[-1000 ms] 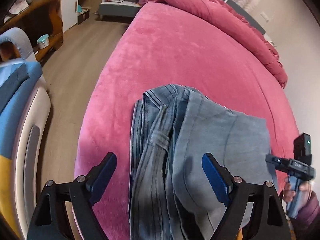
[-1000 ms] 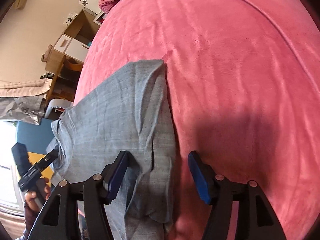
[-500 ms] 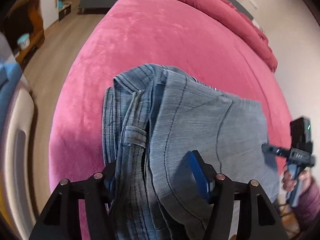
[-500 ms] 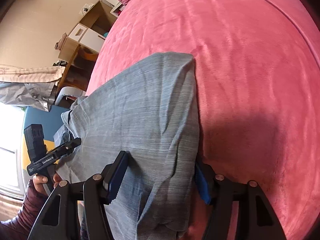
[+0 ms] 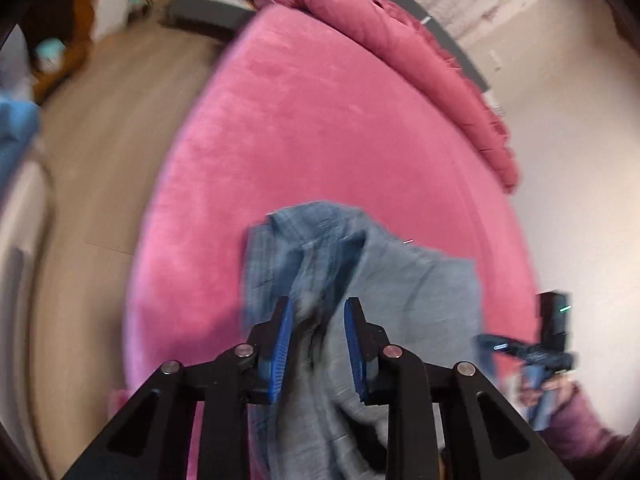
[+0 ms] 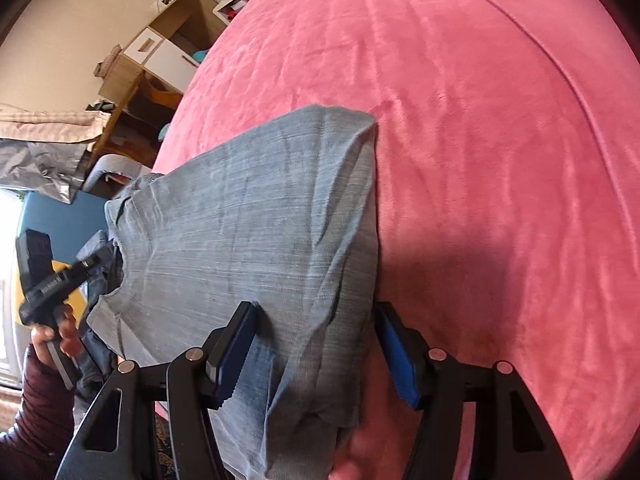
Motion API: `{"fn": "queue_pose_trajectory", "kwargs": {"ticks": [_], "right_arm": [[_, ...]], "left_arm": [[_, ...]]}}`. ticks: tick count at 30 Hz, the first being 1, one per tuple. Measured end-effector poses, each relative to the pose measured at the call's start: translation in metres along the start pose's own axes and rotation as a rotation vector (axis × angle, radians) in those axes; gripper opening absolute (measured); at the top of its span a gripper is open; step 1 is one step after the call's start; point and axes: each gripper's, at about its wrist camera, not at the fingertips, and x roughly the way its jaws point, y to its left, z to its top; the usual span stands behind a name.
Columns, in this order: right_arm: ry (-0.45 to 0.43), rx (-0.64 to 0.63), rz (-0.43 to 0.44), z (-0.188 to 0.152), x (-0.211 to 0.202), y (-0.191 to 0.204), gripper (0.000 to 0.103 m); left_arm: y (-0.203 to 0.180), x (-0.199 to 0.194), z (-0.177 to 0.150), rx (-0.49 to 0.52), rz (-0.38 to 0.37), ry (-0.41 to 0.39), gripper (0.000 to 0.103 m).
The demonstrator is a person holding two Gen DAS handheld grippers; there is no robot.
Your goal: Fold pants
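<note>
Grey-blue denim pants (image 5: 420, 288) lie on the near edge of a pink bed (image 5: 320, 120). My left gripper (image 5: 319, 340) is closing its jaws on the bunched waistband end, and the fabric fills the gap between its blue pads. In the right wrist view the pants (image 6: 248, 220) stretch leftward across the bed (image 6: 500, 120). My right gripper (image 6: 316, 352) stands open and straddles the other end of the pants, one pad over the cloth and one at its edge. Each view shows the other gripper: the right one (image 5: 540, 348) and the left one (image 6: 52, 280), both hand-held.
A rumpled pink duvet (image 5: 420, 48) lies along the bed's far side by the wall. Wooden floor (image 5: 100, 160) runs left of the bed. A wooden desk with white drawers (image 6: 160, 52) and a blue chair (image 6: 60, 212) stand beyond the bed's left edge.
The left jaws have come together from wide open onto the bunched waistband, and that gripper has shifted over the pants. The right gripper has moved over the pants' other end while staying open.
</note>
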Motion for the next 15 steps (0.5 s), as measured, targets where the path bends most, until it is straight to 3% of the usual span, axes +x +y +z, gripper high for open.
{"fn": "queue_pose_trajectory", "kwargs": {"ticks": [4, 6, 9, 15], "right_arm": [[-0.039, -0.032, -0.112, 0.0, -0.012, 0.015, 0.06], [-0.08, -0.073, -0.144, 0.002, -0.024, 0.031, 0.06], [-0.09, -0.163, -0.136, 0.013, -0.029, 0.066, 0.06], [-0.019, -0.422, -0.1, 0.025, 0.015, 0.16, 0.059]], "left_arm": [[0.01, 0.024, 0.02, 0.001, -0.043, 0.042, 0.033], [0.014, 0.036, 0.025, 0.01, -0.122, 0.071, 0.039], [0.018, 0.043, 0.028, 0.05, -0.106, 0.081, 0.054], [0.033, 0.055, 0.04, 0.028, -0.297, 0.109, 0.053]]}}
